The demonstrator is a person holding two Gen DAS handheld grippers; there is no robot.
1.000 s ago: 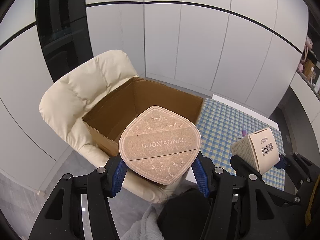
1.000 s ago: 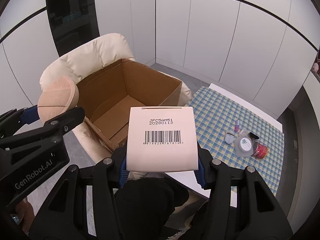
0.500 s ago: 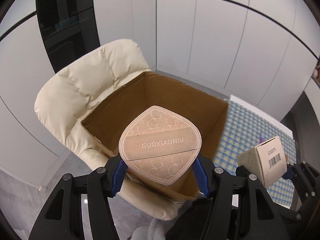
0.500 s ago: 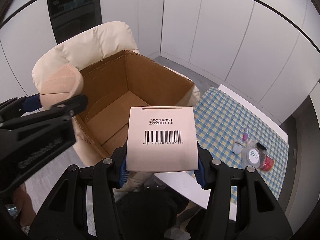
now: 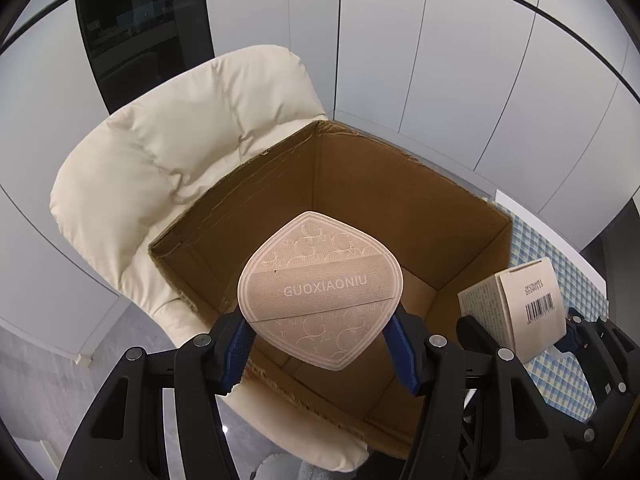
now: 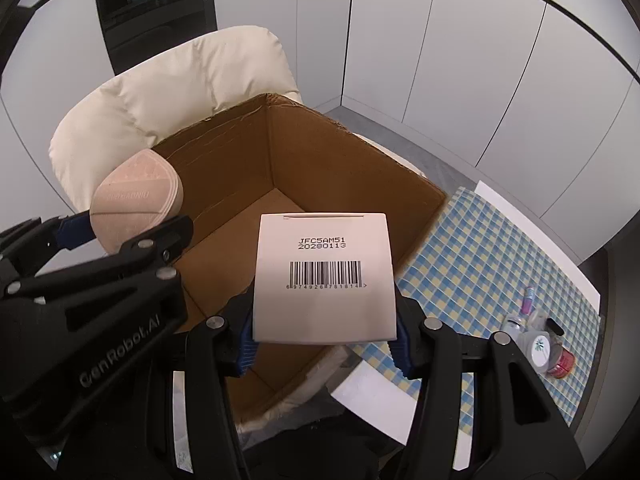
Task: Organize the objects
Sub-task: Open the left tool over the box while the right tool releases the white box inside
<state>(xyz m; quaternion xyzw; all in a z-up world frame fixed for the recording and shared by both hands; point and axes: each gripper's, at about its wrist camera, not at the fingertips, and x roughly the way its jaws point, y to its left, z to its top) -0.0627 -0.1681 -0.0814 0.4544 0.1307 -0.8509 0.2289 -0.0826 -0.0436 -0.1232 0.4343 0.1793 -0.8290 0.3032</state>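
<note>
My left tool clamps a beige rounded-diamond puff pad, and my right tool clamps a white barcoded carton; I hold both over the open brown cardboard box on the cream padded chair.

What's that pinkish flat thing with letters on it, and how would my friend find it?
Find the big open cardboard box sitting on the cream chair. Two grippers hover over it, and the left gripper pinches a flat peach powder puff. Unlike the white barcode carton in the right gripper, it is rounded, patterned, and reads GUOXIAONIU.
</note>
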